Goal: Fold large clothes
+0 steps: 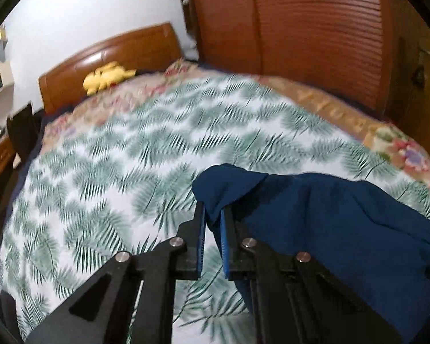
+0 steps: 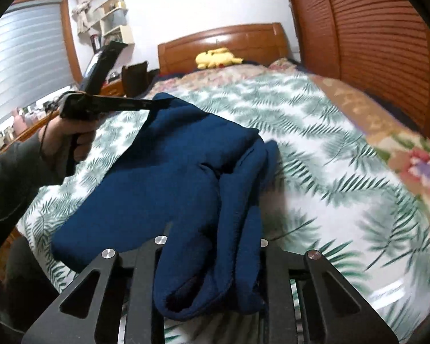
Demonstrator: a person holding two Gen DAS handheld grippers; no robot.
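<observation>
Blue garment (image 2: 169, 177) w/ edges in both tongs.

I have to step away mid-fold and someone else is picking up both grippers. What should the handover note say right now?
Left gripper: shut on an edge of the blue garment.
Right gripper: shut on a bunched part of the same garment; its fingertips are hidden under the cloth.
Garment: held between both grippers above the leaf-print bedspread, partly draped and rumpled.
Done: both grips taken.
Left: probably spread it flat on the bed, then fold; no neat fold shows yet.
</observation>
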